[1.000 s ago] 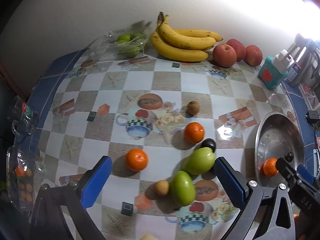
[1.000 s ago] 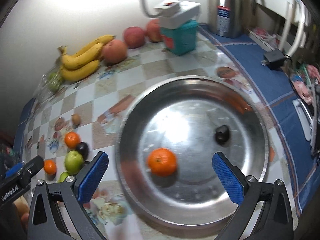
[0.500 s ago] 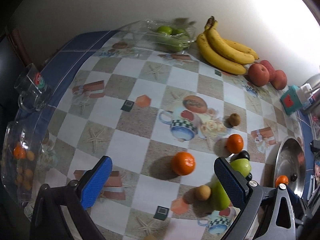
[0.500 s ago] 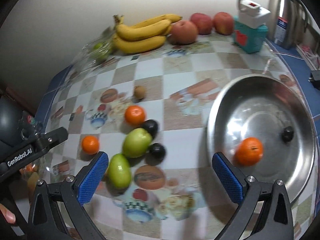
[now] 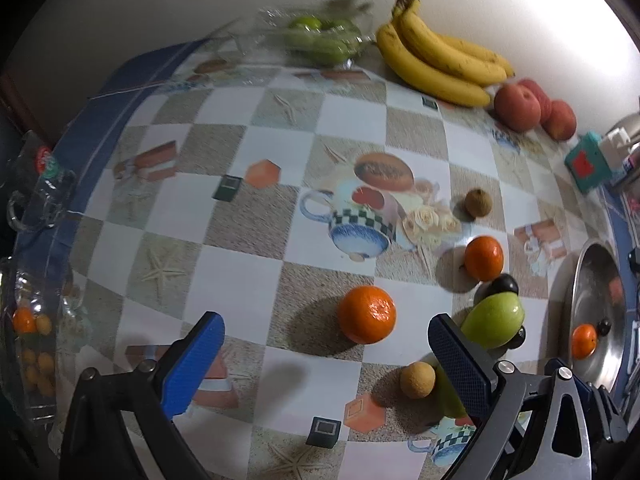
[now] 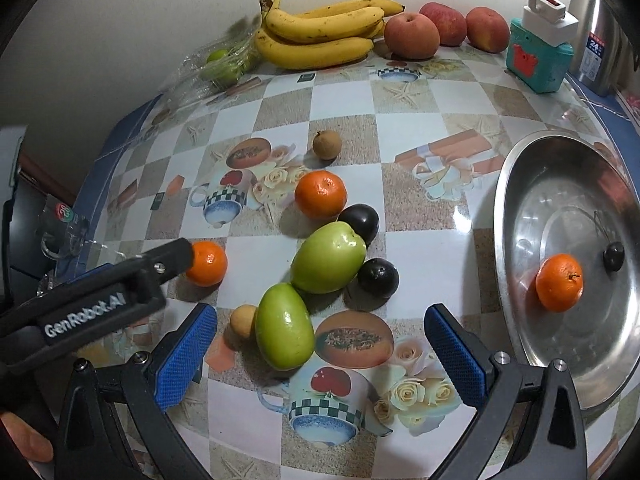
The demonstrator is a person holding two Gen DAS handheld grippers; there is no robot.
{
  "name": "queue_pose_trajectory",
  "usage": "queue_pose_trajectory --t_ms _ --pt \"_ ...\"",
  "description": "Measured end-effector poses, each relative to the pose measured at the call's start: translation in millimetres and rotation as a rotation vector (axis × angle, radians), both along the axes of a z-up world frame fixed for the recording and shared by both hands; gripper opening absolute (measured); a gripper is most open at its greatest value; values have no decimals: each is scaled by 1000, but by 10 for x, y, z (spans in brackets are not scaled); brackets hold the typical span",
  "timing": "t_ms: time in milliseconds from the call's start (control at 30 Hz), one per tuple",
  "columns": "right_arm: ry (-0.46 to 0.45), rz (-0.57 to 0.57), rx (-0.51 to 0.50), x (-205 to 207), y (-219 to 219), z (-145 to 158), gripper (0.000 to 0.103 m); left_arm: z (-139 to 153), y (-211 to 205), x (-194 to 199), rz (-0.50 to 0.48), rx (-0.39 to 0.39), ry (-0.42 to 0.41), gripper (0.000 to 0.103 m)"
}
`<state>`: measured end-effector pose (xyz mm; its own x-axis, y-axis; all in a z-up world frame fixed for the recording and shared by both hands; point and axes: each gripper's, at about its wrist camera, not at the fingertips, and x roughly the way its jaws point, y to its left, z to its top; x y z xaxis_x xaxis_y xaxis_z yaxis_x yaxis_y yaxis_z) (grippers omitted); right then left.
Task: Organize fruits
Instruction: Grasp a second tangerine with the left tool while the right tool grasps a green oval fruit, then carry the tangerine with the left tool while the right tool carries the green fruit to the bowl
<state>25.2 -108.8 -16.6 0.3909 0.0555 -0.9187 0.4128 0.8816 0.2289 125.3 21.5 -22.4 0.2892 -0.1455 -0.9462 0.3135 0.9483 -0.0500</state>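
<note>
Loose fruit lies mid-table: two green fruits (image 6: 327, 258) (image 6: 284, 327), two dark plums (image 6: 360, 222) (image 6: 378, 278), two oranges (image 6: 320, 195) (image 6: 206, 263) and two small brown fruits (image 6: 327, 144) (image 6: 243, 321). One orange (image 6: 559, 282) rests in the steel pan (image 6: 516, 184) at right. My left gripper (image 5: 326, 354) is open, and the nearer orange (image 5: 367, 314) sits just beyond its gap. My right gripper (image 6: 320, 344) is open above the lower green fruit. The left gripper's body (image 6: 100, 300) shows at the left of the right wrist view.
Bananas (image 6: 320, 36) and three red apples (image 6: 412, 36) line the back wall beside a clear bag of green fruit (image 6: 220, 66). A teal box (image 6: 538, 60) and a steel kettle (image 6: 600, 44) stand at back right. Clear containers (image 5: 32, 344) sit at the table's left edge.
My right gripper swung left from over the pan to the loose fruit. My left gripper swung left, then closed in on the nearer orange. Both stayed open.
</note>
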Motion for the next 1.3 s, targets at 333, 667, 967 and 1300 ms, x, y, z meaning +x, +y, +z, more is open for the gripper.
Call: queue_pose_trajectory --t_ms 333,667,967,1300 --pt "28 8 54 44 49 -165 72 -148 -40 60 20 -39 66 97" --pt "38 31 113 100 131 -268 51 -257 -123 56 -17 -61 107 53" --pt "31 37 136 111 150 -268 39 -273 -145 68 -11 -70 112 39" --pt "21 28 159 72 107 -242 39 -163 -121 54 -3 -72 82 39"
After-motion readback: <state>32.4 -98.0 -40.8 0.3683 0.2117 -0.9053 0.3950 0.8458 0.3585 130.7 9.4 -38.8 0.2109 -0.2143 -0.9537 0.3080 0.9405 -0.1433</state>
